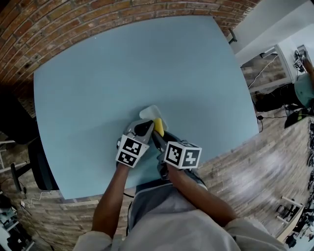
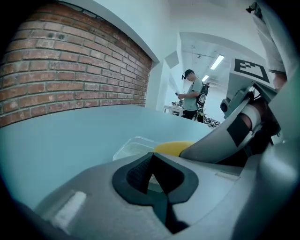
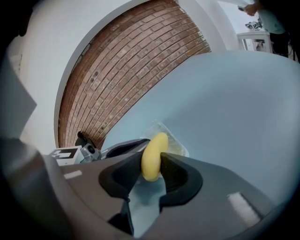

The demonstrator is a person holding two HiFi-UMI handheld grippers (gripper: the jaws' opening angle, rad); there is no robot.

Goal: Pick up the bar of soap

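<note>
A yellow bar of soap stands on edge just above a clear plastic tray on the pale blue table. In the right gripper view my right gripper is shut on the soap, with both black pads against its sides and the tray just behind. My left gripper sits close beside it on the left. In the left gripper view its jaws meet at the tips over the near rim of the tray, and the soap shows at the right.
A brick wall runs along the table's far side. The table's near edge is right below the grippers. A black chair stands at the left. A person stands far off in the room.
</note>
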